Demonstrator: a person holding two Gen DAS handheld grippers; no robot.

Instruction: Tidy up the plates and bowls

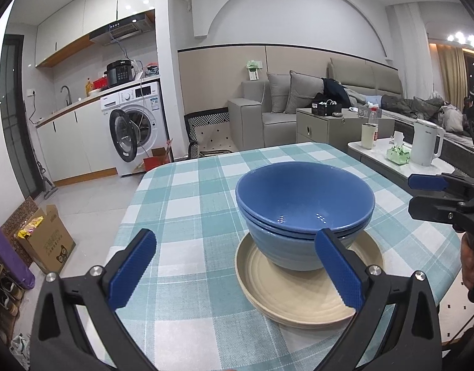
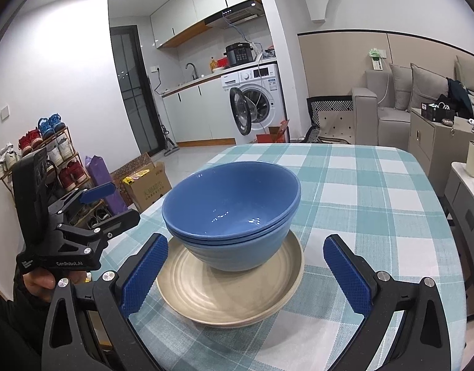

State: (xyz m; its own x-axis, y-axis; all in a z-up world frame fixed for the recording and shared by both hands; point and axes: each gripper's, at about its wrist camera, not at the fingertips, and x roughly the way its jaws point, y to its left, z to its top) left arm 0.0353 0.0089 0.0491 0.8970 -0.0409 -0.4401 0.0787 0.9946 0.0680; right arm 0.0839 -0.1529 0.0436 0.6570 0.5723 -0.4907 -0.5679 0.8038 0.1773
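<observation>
Stock: 2 blue bowls (image 1: 305, 213) nested, seated on beige plate (image 1: 302, 293), mid-counter (image 1: 187, 204); stacking appears complete, nothing loose visible. Left hand-held gripper (image 1: 237, 270) and right hand-held gripper (image 2: 247, 276): jaws apart, empty, flanking the stack.

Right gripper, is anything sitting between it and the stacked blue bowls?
Nothing visible does. The right gripper is open and empty, facing the blue bowls stacked on the beige plate; only the plate's near part lies between them. The left gripper is off to the side, also open.
</observation>
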